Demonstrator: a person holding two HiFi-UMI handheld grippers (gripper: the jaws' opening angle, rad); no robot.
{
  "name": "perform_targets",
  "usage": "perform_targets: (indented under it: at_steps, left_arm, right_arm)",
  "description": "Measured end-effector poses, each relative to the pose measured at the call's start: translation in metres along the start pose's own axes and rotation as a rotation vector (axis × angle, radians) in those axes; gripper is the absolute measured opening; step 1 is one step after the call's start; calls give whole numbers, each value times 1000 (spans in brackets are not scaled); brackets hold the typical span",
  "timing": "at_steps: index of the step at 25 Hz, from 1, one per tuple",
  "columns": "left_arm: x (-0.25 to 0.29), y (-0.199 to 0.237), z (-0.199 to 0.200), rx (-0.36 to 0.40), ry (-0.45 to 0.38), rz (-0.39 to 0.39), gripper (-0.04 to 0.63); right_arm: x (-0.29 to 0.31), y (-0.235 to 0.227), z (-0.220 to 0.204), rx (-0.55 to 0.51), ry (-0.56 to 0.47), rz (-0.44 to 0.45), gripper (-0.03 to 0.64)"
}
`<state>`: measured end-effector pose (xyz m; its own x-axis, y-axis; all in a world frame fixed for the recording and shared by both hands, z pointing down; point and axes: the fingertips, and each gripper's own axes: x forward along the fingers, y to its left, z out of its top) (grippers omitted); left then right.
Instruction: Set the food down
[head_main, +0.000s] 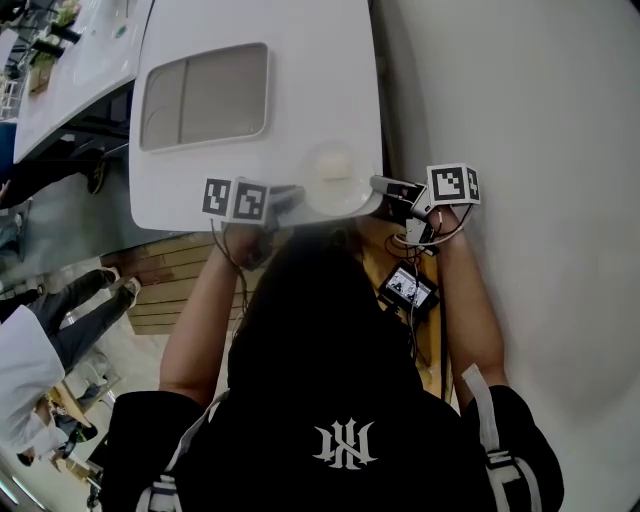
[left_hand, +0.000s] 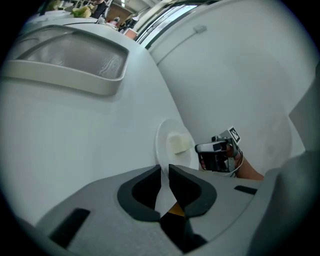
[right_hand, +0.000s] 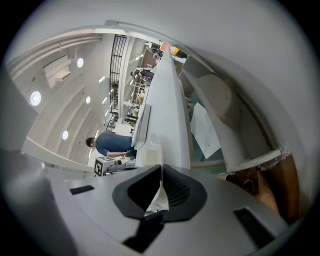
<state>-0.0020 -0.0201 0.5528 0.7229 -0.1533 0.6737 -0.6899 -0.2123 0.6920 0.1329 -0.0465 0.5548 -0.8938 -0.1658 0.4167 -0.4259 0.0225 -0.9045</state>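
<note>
A small white plate with a pale cube of food on it is at the near edge of the white table. My left gripper is shut on the plate's left rim and my right gripper on its right rim. In the left gripper view the plate runs between the dark pads of my left gripper, with the food beyond them. The right gripper is at the far rim. In the right gripper view the plate's edge is pinched in my right gripper.
A shallow rectangular tray lies further back on the table. A white wall stands close on the right. Wooden flooring and a seated person's legs show at the left. A small screen hangs at my chest.
</note>
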Motion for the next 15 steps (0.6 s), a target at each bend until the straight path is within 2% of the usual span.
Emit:
perform_targets:
  at_steps: [6, 12, 15]
  left_arm:
    - [-10, -6, 1, 10, -12, -20, 45]
    - [-25, -17, 4, 47, -29, -22, 46]
    - [-50, -11, 11, 61, -40, -28, 46]
  right_arm:
    - [-2, 12, 3, 31, -38, 61, 15]
    - [-7, 37, 9, 11, -88, 100, 14]
    - [9, 62, 17, -16, -108, 110, 12]
